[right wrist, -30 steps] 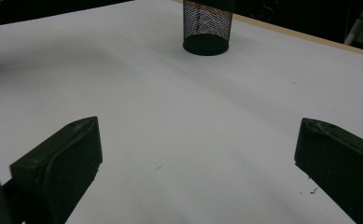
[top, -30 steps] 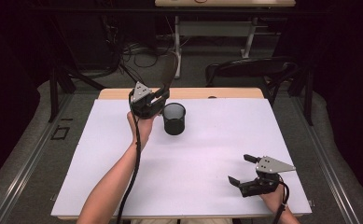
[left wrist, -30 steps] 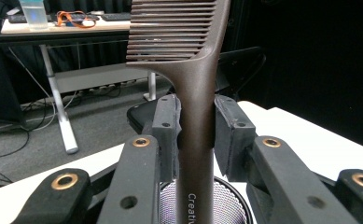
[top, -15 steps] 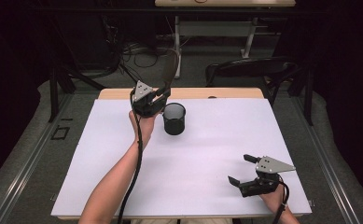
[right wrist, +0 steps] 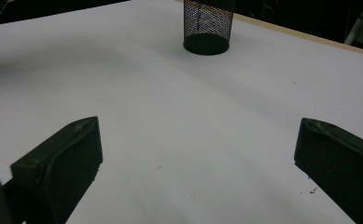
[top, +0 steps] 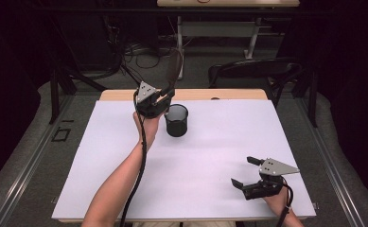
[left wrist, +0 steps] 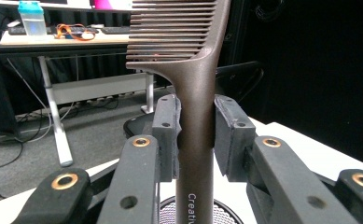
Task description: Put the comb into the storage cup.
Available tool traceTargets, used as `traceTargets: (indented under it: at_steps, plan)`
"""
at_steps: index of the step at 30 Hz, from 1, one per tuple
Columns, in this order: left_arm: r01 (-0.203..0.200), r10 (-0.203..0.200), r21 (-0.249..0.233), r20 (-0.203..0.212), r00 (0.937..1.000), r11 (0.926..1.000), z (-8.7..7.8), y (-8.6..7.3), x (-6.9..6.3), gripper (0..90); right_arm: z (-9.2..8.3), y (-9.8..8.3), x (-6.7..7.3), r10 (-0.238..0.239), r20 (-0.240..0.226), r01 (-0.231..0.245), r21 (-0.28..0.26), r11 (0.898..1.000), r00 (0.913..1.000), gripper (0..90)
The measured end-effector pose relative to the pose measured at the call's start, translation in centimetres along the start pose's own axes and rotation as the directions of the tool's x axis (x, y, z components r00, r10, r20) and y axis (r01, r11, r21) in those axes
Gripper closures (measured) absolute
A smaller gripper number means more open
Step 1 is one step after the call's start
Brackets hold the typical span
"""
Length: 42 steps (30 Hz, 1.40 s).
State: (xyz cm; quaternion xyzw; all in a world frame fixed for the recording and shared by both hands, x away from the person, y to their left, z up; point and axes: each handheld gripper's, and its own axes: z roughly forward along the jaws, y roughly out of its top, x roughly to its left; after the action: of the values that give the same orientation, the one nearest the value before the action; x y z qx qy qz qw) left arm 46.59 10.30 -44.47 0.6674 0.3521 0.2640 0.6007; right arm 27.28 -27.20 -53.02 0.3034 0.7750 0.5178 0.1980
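I hold a comb up over the cup, ready to drop it in.

Nearest to me, my right gripper (top: pixel 245 174) rests low on the white desk (top: pixel 219 156) with its jaws spread wide and nothing in them; it is well apart from the cup, so I think it can stay put. Farther out, my left gripper (left wrist: pixel 195 135) pinches the long brown plastic comb (left wrist: pixel 195 93) by its handle, with the teeth end pointing up. Just under it stands the black round wire mesh cup (top: pixel 177 120), with its rim right below the handle tip. To do this well, I think I should keep the comb straight up, line the handle tip over the middle of the cup, and go down slowly. I should let go only when the handle is well inside, so the light cup does not tip.
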Motion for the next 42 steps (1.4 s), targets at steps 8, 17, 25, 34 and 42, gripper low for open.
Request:
traceTargets:
  at_steps: [8,17,25,34,42]
  plan:
    - [0.009,-0.009,-0.002,-0.006,0.9999,1.0,0.3,-0.3,0.1,72.1,-0.1,0.0,0.0,0.0,-0.001,0.0,0.0,1.0,1.0,0.7]
    - [0.007,-0.007,-0.016,0.0,1.0,0.9998,0.5,-0.5,0.2,72.1,0.0,0.0,-0.1,0.004,0.0,-0.004,-0.001,1.0,1.0,0.7]
    - [0.002,-0.002,-0.019,0.001,1.0,0.9998,0.9,-0.7,0.1,72.1,0.0,0.0,0.0,0.002,-0.001,-0.002,0.0,1.0,1.0,0.8]
    - [-0.003,0.003,-0.022,-0.003,1.0,0.9998,1.2,-0.9,0.1,72.1,0.0,0.0,0.0,0.002,-0.002,-0.002,0.002,1.0,1.0,0.8]
    - [-0.009,0.009,-0.021,0.0,1.0,0.9997,1.5,-1.1,0.1,72.1,0.0,0.0,0.0,-0.001,-0.003,0.001,-0.001,1.0,1.0,0.8]
